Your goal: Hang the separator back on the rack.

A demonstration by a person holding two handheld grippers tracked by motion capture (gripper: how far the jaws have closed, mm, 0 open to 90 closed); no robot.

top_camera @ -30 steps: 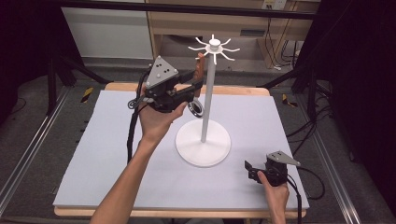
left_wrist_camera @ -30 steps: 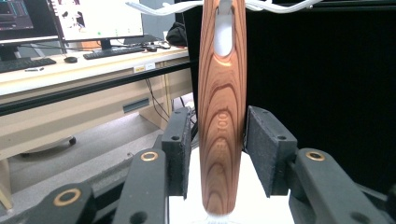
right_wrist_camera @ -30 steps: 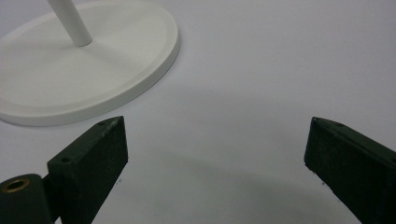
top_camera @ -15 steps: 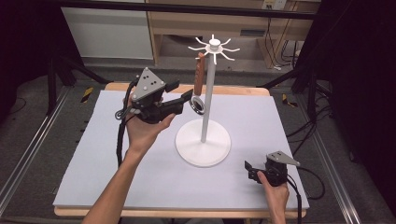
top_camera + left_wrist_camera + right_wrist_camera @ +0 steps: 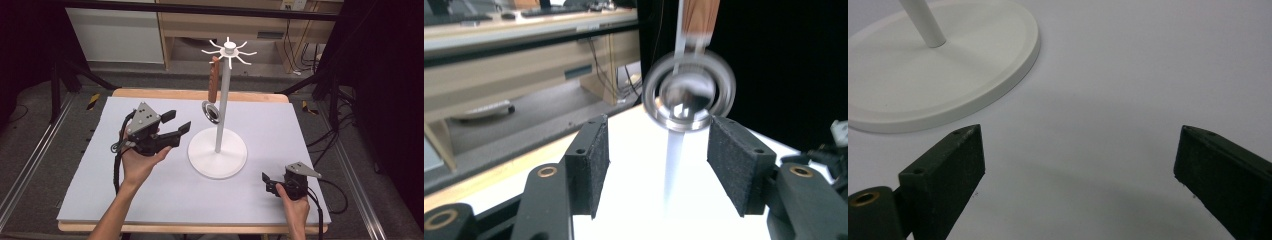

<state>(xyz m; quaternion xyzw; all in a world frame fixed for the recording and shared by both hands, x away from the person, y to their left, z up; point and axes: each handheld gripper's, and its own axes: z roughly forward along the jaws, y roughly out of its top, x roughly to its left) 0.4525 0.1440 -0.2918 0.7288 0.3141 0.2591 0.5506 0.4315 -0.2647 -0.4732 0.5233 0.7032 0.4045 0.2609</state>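
Two tongs are at work on the worktop (image 5: 310, 130), a flat pale grey sheet laid on a wooden board whose edge shows along the far and near sides. Nearest, at the right, the right tongs (image 5: 268, 183) rest low on the sheet in a hand, their black jaws spread wide with nothing between them; in the right gripper view the jaws' inner faces look matt and rough, and bare sheet lies between them. Just beyond them sits the round white base (image 5: 948, 65) of the stand (image 5: 218, 150), smooth, with a raised rim, cut off at the left and top of that view.

Left of the base, the left tongs (image 5: 177, 123) are held in a hand (image 5: 137, 160) above the sheet, a grey three-cornered plate on top and a black cable trailing toward the near edge. Their jaws have just been opening and now stand wide, empty, pointing at the stand from just beside it.

From the base a thin white pole rises to a ring of short hooks. On one hook hangs the strainer (image 5: 213, 95): a long brown wooden handle and, at its lower end, a small round metal bowl with a shiny rim, close against the pole. In the left gripper view the strainer (image 5: 688, 95) is blurred, its handle is cut off at the top, and whether the bowl is mesh or solid metal cannot be made out.
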